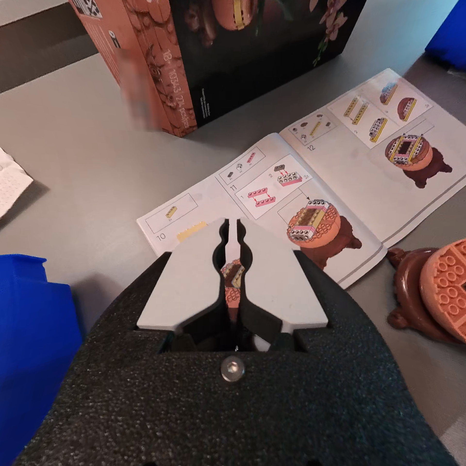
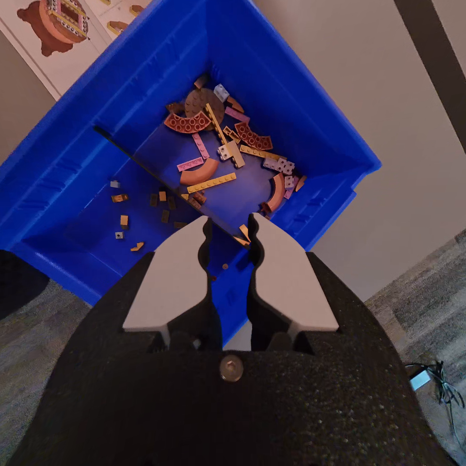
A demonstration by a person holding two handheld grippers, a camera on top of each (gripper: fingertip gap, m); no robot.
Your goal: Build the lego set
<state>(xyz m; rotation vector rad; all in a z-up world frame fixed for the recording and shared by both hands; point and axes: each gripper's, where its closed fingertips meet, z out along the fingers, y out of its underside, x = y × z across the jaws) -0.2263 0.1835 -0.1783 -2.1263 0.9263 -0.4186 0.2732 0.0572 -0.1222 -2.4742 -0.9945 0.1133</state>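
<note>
My left gripper (image 1: 232,222) hovers over the open instruction booklet (image 1: 315,161); its jaws are almost together with nothing between them. A tan brick (image 1: 191,230) lies on the booklet just left of the tips, partly hidden by the left finger. The partly built model (image 1: 428,292), a salmon studded disc on a brown base, stands at the right edge. My right gripper (image 2: 230,219) is open and empty above a blue bin (image 2: 100,121) of loose pieces: yellow plates (image 2: 211,182), pink plates (image 2: 190,164), salmon arcs (image 2: 199,174), dark red curved plates (image 2: 187,123), white bricks (image 2: 278,164).
The set's box (image 1: 214,63) stands behind the booklet. A black divider (image 2: 151,169) splits the bin, with small tan pieces (image 2: 162,196) on its left side. A blue bin (image 1: 32,327) sits at my left, white paper (image 1: 12,181) beyond it. A cable and adapter (image 2: 419,380) lie on the carpet. The grippers' ends are close to 50 centimeters from one another.
</note>
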